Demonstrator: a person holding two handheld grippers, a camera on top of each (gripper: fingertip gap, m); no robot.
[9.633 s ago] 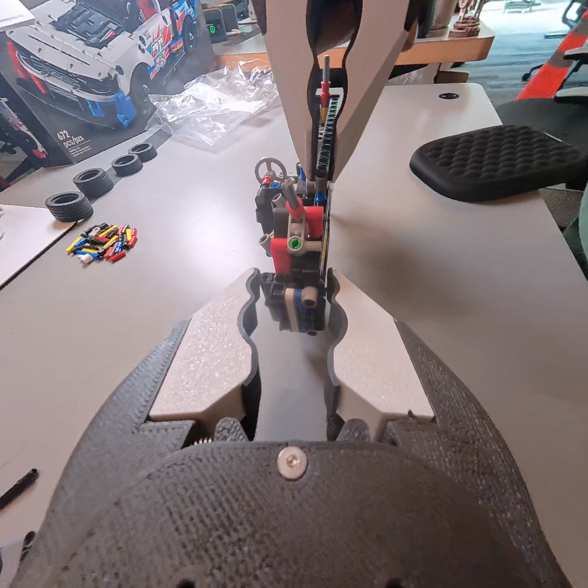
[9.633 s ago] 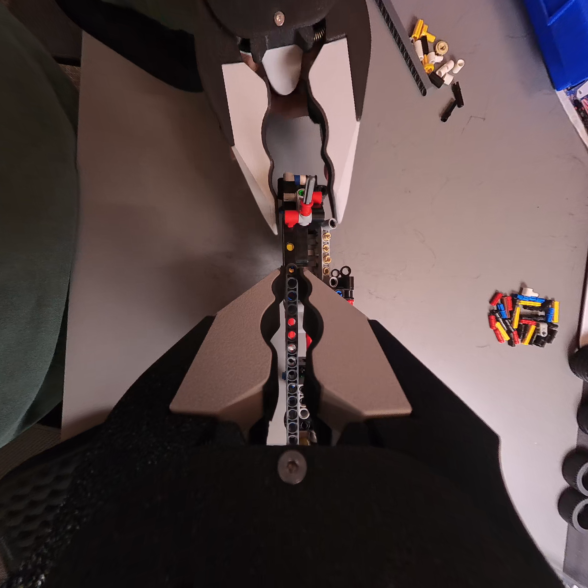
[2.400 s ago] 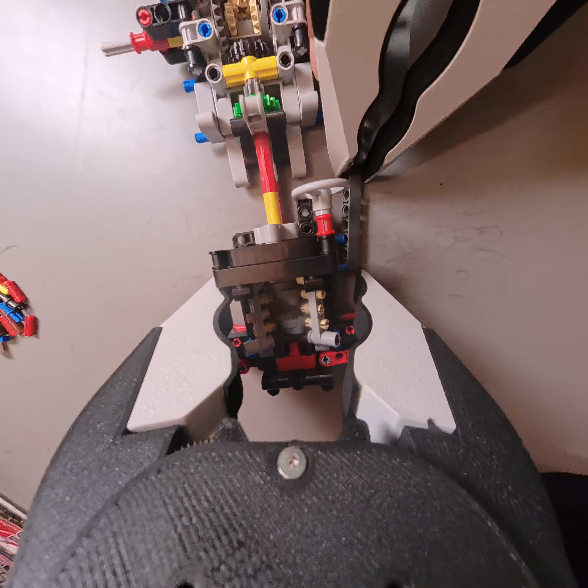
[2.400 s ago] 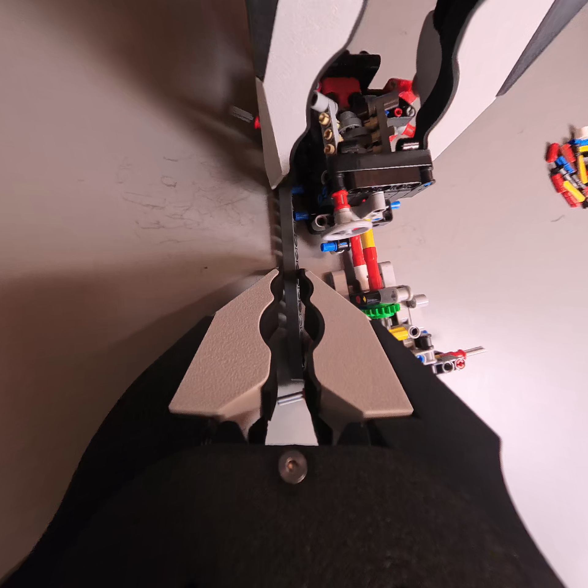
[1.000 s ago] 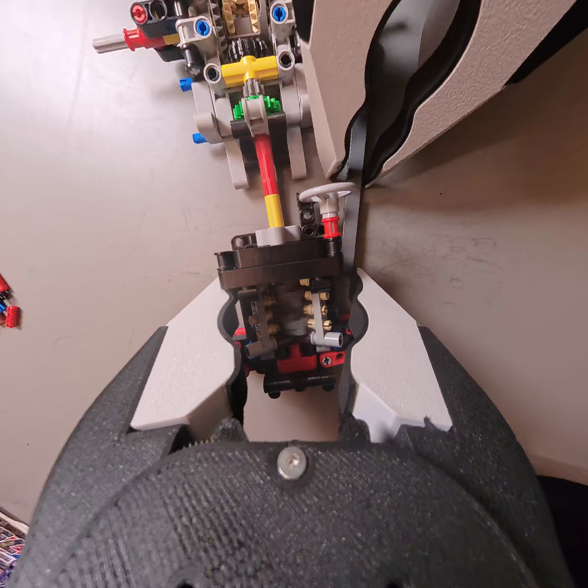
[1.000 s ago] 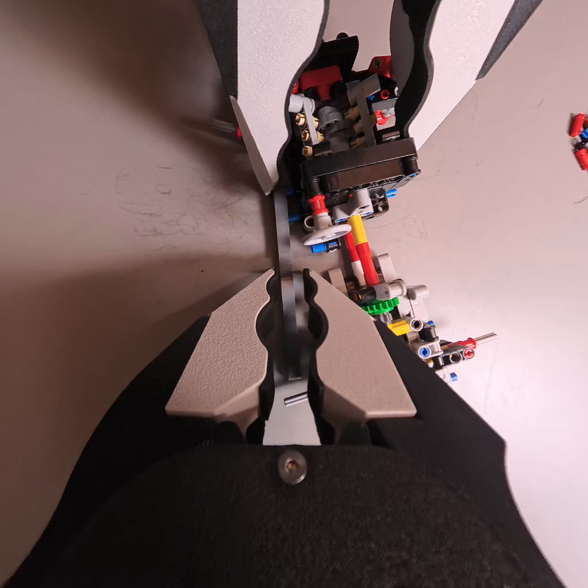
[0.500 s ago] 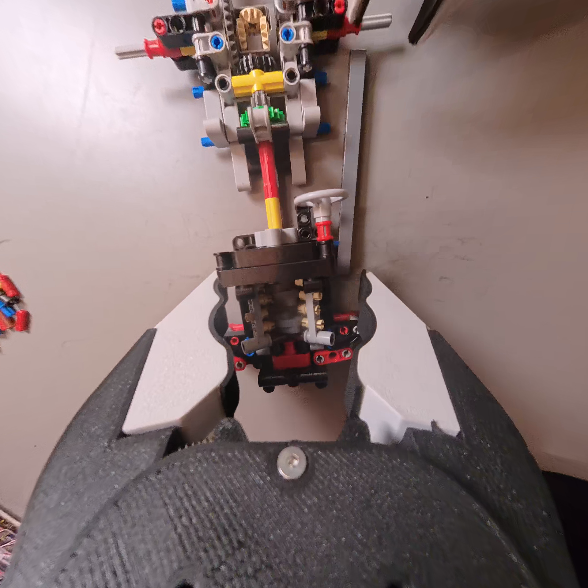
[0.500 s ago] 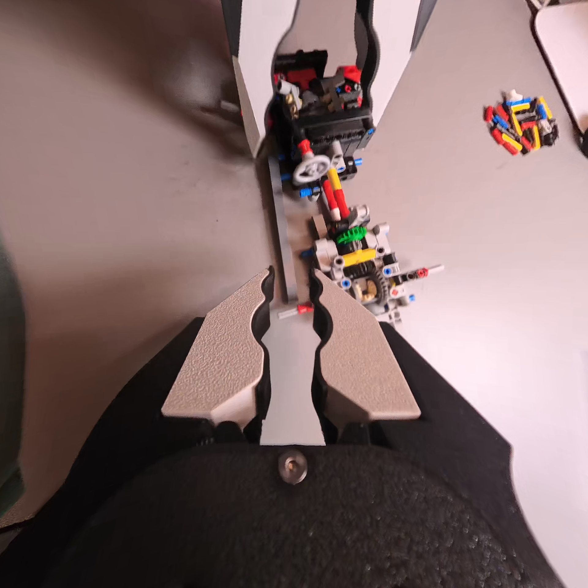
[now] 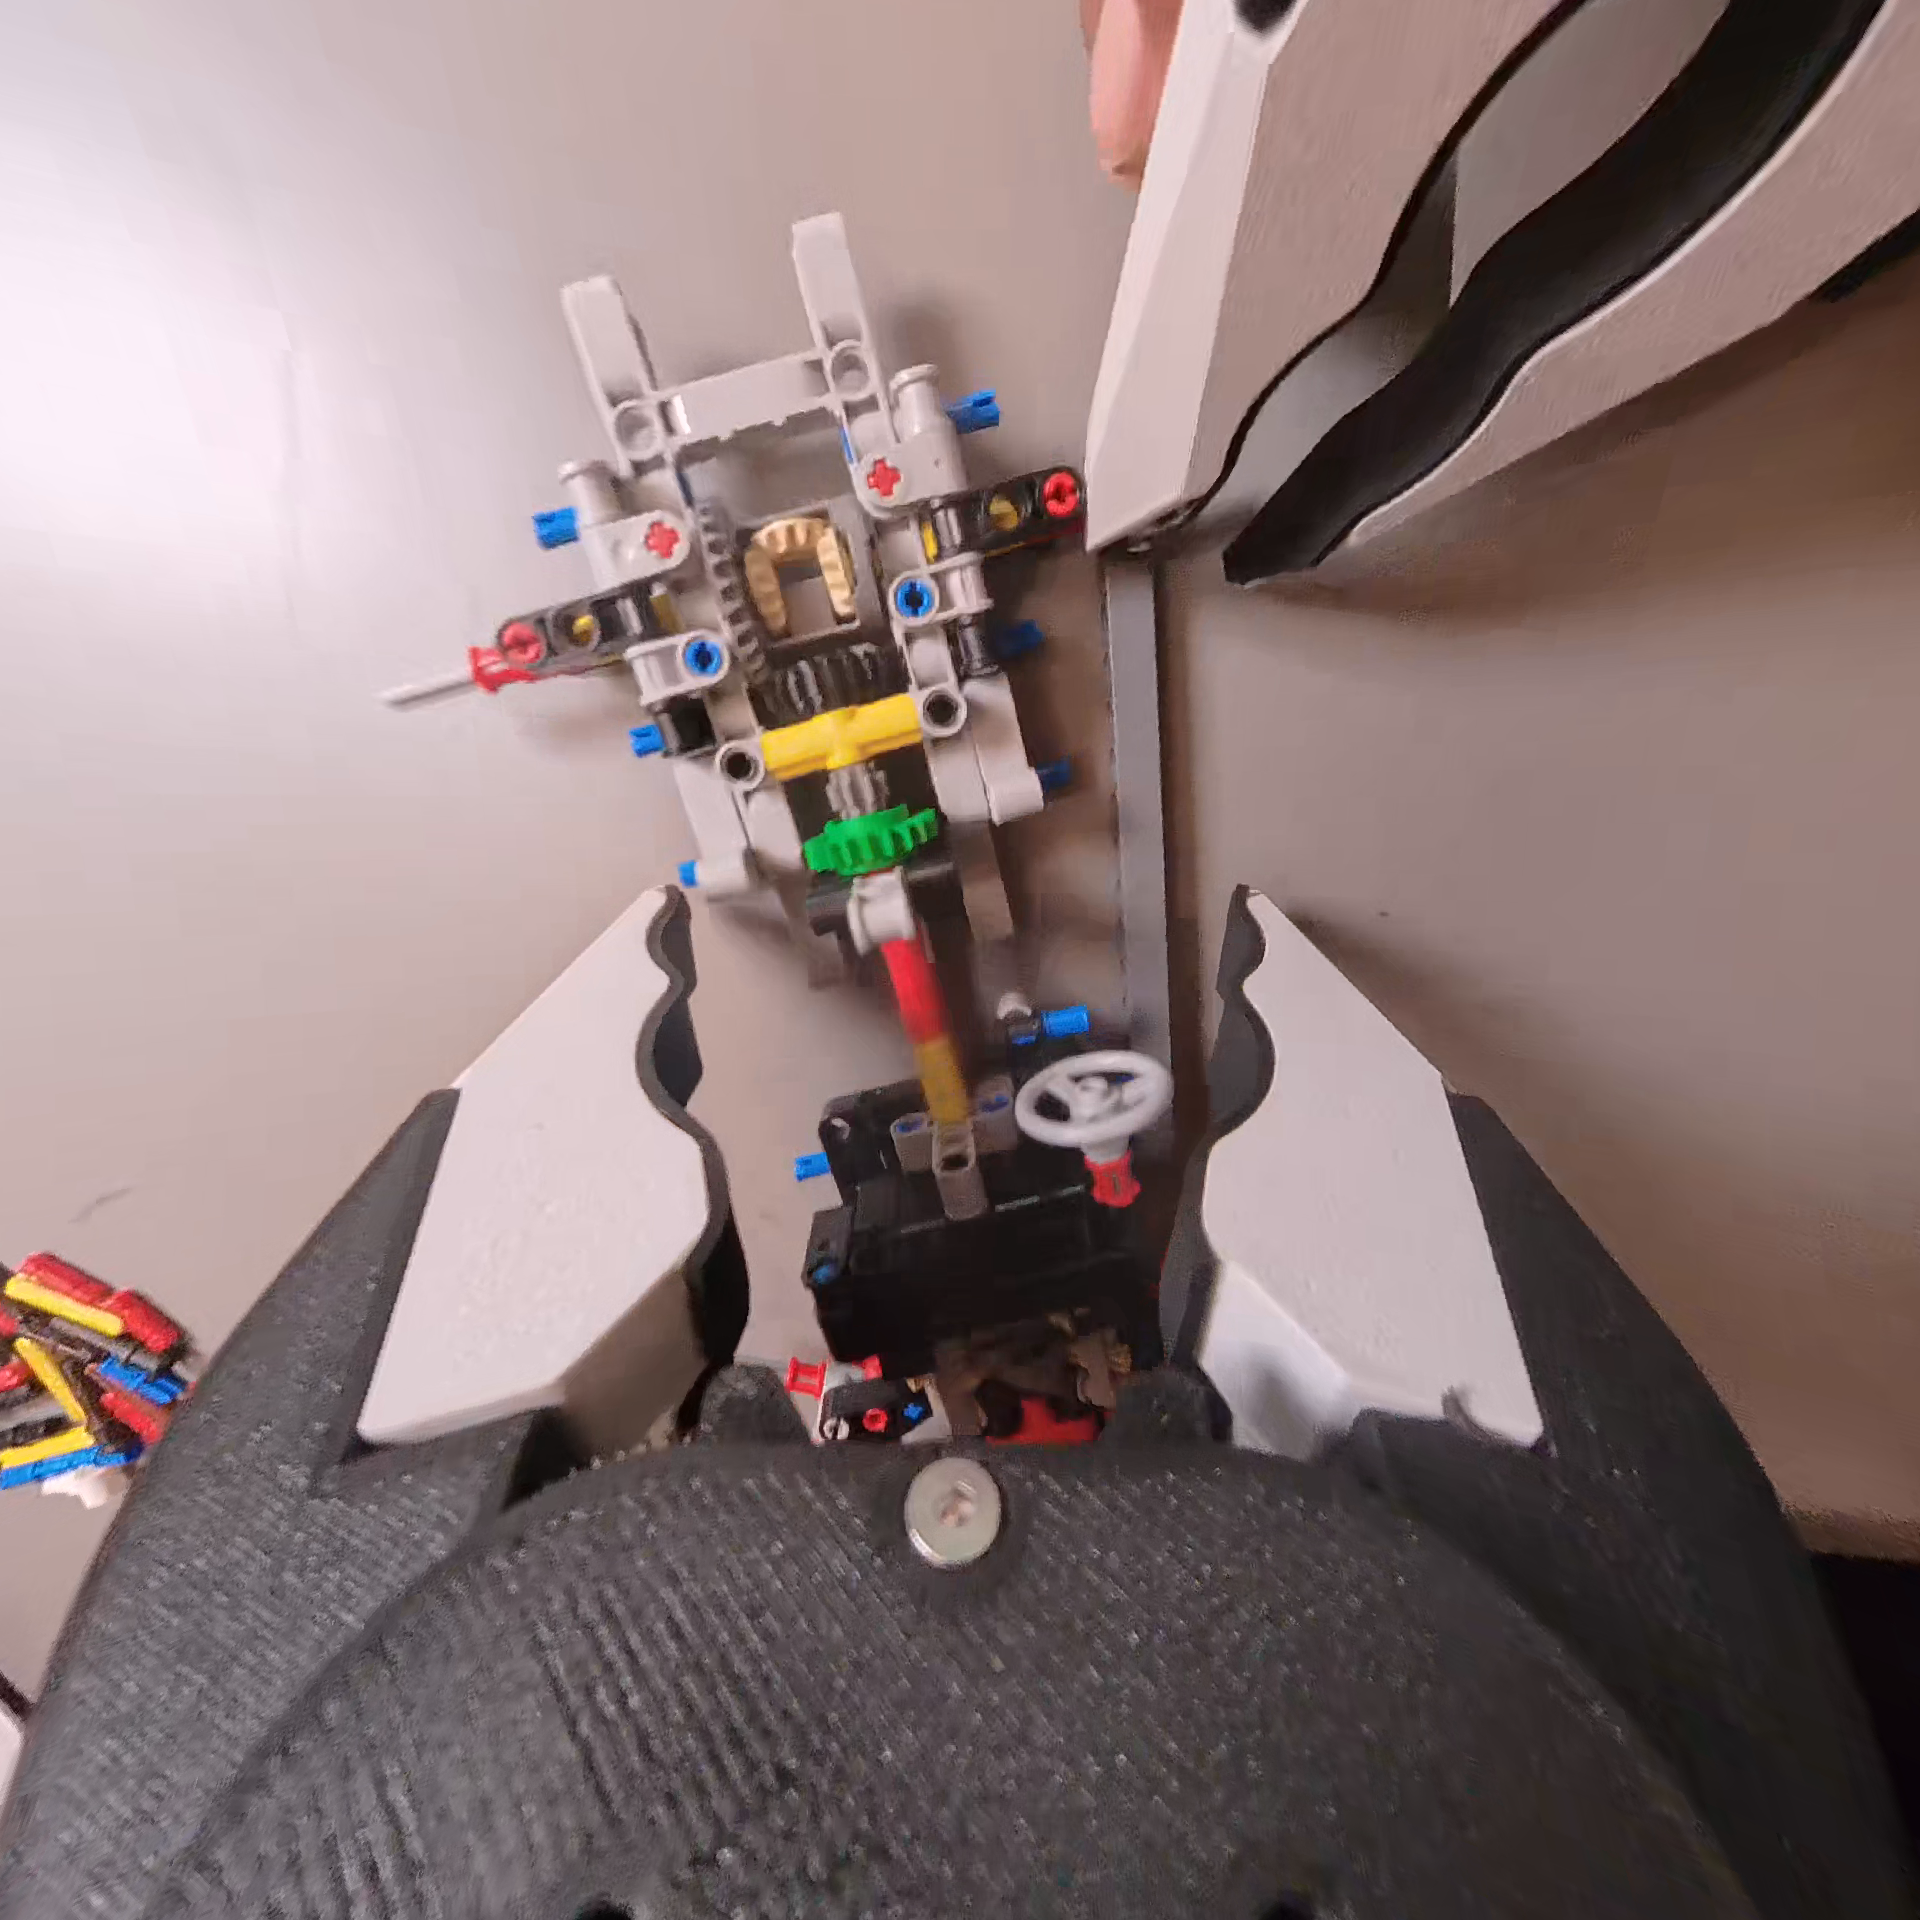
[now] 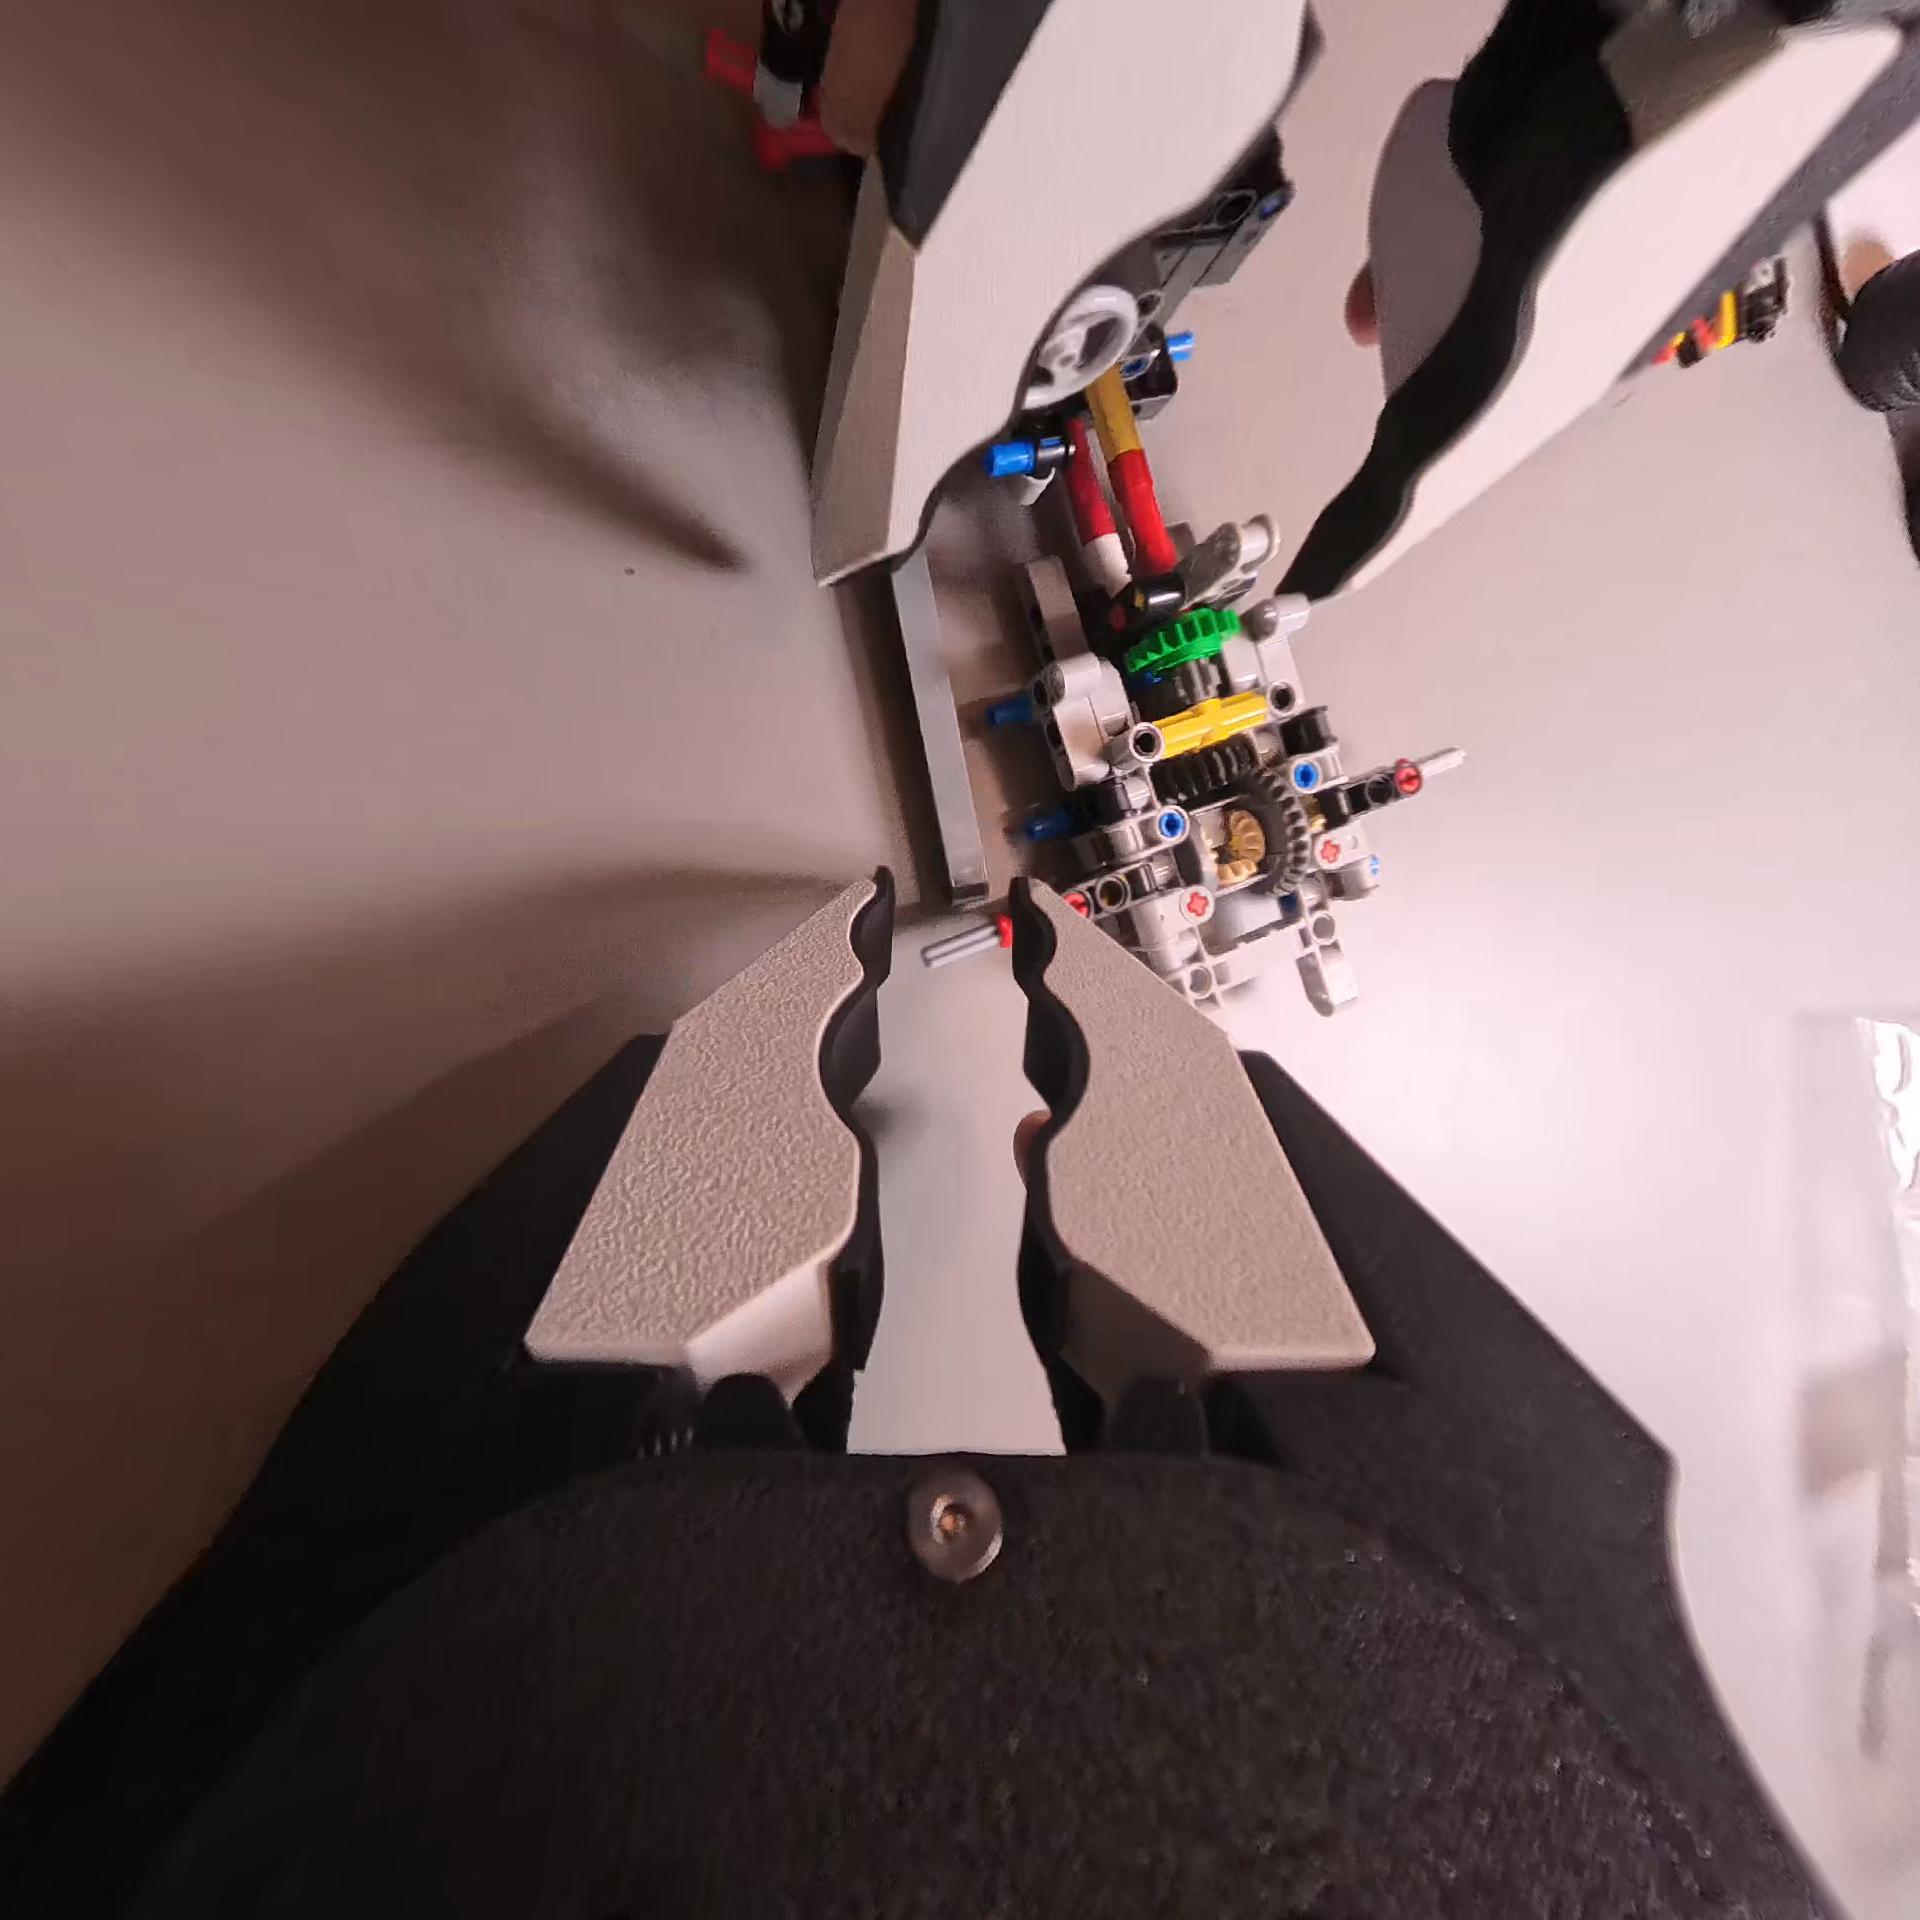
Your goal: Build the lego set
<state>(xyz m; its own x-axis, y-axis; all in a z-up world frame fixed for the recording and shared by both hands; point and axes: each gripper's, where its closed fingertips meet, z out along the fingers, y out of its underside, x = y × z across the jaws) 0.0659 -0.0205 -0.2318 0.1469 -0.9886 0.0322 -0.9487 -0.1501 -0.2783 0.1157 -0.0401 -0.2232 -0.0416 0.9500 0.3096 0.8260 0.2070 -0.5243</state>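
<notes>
The lego chassis (image 9: 831, 665) lies flat at frame centre, grey beam (image 9: 1138, 790) along its right side.

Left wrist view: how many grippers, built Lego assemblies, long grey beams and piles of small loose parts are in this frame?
Grippers: 2, the left gripper and the right gripper
Lego assembly: 1
Long grey beam: 1
Pile of small parts: 1
Total: 5

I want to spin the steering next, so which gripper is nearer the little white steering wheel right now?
Left. The left gripper is open with the white steering wheel between its fingers. The right gripper, also open, sits off the far end of the chassis.
</notes>
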